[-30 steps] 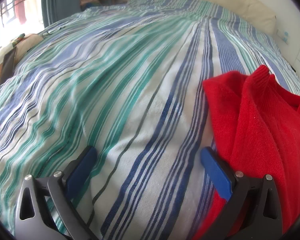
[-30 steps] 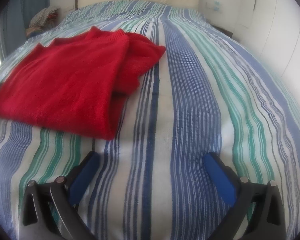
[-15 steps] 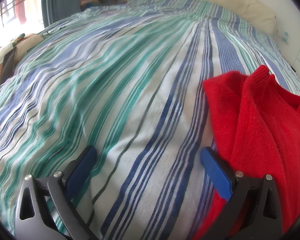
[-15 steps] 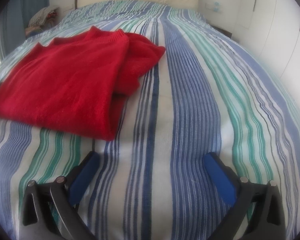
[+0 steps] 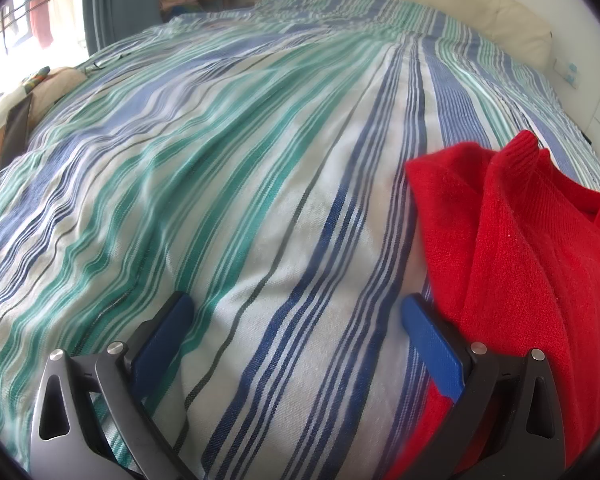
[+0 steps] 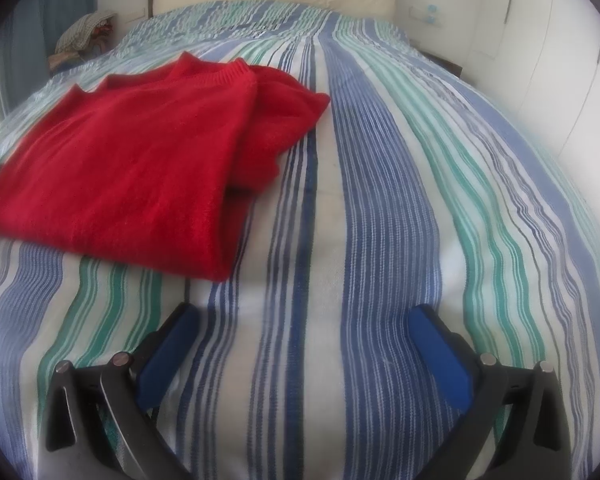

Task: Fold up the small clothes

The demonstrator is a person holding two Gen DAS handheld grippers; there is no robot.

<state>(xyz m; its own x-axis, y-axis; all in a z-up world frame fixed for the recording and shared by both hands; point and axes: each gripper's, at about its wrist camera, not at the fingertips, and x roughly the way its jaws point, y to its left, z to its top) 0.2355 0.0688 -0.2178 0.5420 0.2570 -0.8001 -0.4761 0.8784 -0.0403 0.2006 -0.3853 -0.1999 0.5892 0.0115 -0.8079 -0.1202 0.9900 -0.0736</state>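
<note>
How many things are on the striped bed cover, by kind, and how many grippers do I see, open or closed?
Red knitted sweater, folded, on the blue, green and white striped bed cover: 1
Black two-finger grippers with blue pads, both open and empty: 2 (left gripper, right gripper)
Total: 3

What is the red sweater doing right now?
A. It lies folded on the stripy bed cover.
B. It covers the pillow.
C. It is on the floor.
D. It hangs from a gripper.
A: the red sweater lies folded flat on the striped bed cover, and both the right gripper and left gripper are open, holding nothing.
</note>
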